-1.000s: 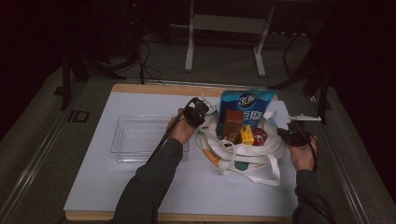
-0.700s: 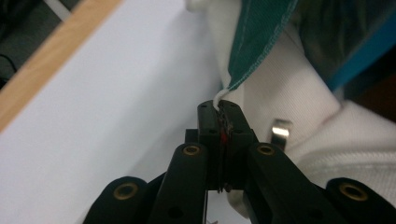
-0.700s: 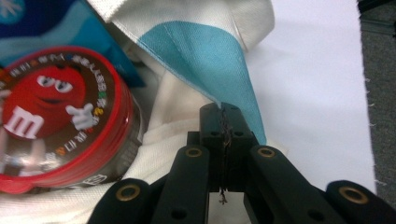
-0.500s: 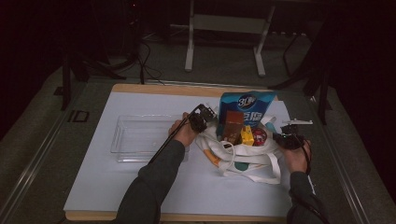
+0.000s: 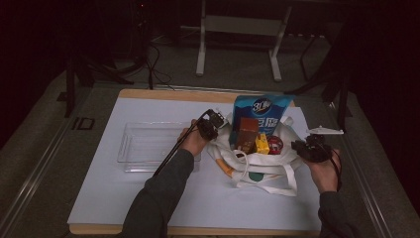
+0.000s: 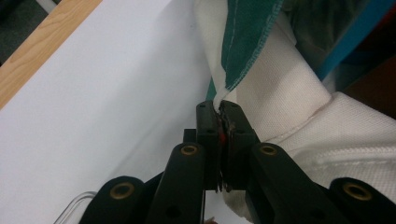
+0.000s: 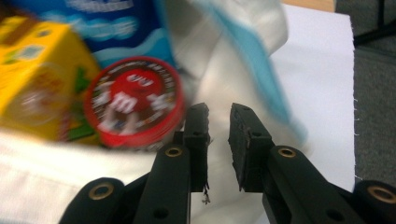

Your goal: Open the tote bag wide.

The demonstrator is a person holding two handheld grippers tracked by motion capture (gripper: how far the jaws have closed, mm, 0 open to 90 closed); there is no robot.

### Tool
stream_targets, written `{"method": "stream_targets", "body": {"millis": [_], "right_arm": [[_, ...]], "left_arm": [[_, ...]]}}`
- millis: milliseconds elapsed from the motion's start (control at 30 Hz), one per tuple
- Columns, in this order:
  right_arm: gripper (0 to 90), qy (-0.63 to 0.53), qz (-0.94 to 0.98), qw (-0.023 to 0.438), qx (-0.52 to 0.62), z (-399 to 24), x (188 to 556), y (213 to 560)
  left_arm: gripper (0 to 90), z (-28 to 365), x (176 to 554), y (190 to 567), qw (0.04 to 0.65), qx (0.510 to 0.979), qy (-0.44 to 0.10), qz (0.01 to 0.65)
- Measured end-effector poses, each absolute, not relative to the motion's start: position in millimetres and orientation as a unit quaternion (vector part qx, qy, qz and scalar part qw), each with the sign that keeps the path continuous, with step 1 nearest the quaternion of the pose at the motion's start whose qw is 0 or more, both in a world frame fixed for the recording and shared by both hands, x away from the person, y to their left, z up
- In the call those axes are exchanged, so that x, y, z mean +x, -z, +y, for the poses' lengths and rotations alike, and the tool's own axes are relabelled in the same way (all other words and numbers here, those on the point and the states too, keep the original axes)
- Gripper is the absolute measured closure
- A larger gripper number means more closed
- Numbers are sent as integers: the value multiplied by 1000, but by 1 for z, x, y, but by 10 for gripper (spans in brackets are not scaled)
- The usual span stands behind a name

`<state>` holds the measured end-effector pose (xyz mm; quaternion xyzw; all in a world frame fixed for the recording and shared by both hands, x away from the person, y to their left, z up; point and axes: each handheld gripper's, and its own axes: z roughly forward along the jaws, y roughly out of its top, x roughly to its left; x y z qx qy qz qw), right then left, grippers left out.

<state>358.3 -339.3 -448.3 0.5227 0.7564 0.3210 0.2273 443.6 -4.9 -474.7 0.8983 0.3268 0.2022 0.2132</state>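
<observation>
we see a bag (image 6: 299, 93) of woven cream cloth, matt, with green trim. the tray (image 5: 143, 146) is clear glossy plastic. the table edge (image 6: 42, 51) is wood under smooth white paper (image 6: 107, 93).

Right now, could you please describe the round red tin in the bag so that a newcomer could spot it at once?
On the white table, find the cream tote bag right of the clear tray. Items stand in its open mouth, before a tall blue pouch. The red tin is rightmost, beside a yellow box; it alone is round, its lid brown-rimmed.
</observation>
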Motion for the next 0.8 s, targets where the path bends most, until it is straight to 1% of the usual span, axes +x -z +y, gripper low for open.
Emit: {"method": "stream_targets", "body": {"millis": [100,267,333,433,467,567,633,800], "right_arm": [[746,-332,765,220,505,-333,345,449],[721,-387,759,182,490,-321,325,459],[714,-394,760,175,487,-314,321,465],[715,-388,766,171,483,-307,322,475],[716,-375,771,172,485,-302,324,484],[723,-365,775,170,487,-297,328,496],[733,-348,783,175,485,-294,330,503],[740,-329,791,179,484,-288,332,516]], "left_arm": [[867,-3,443,474,219,897,-197,329],[859,-2,443,474,221,898,-197,326],[853,-3,442,475,220,898,-199,325],[852,-3,441,475,221,898,-201,324],[852,-2,441,475,221,898,-201,322],[851,-1,441,475,225,897,-198,324],[849,0,441,475,227,897,-197,323],[818,4,441,473,245,895,-186,322]]}}
